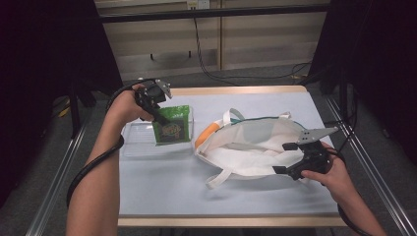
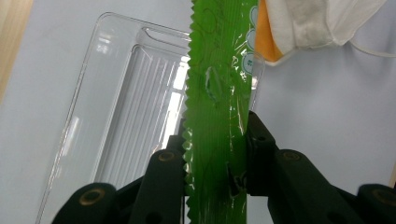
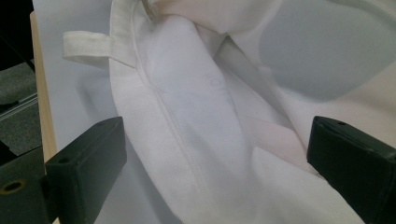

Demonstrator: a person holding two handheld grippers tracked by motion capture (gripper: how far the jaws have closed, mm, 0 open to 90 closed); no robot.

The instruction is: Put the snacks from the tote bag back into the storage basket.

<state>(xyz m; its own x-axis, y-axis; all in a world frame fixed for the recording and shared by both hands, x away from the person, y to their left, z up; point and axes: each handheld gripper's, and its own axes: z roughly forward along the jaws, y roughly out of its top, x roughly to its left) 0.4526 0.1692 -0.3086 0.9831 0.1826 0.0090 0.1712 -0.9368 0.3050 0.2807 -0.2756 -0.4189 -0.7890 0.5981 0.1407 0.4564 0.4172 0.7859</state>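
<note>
Left gripper view, green packet (image 2: 217, 116) clamped in left gripper (image 2: 215, 154)

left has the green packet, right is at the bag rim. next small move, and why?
Probably carry the green crinkle-edged snack packet across to the white cloth tote bag. The left gripper is clamped on it above the clear plastic tray, while the right gripper sits at the bag's rim with jaws open, the bag's mouth gaping.
</note>
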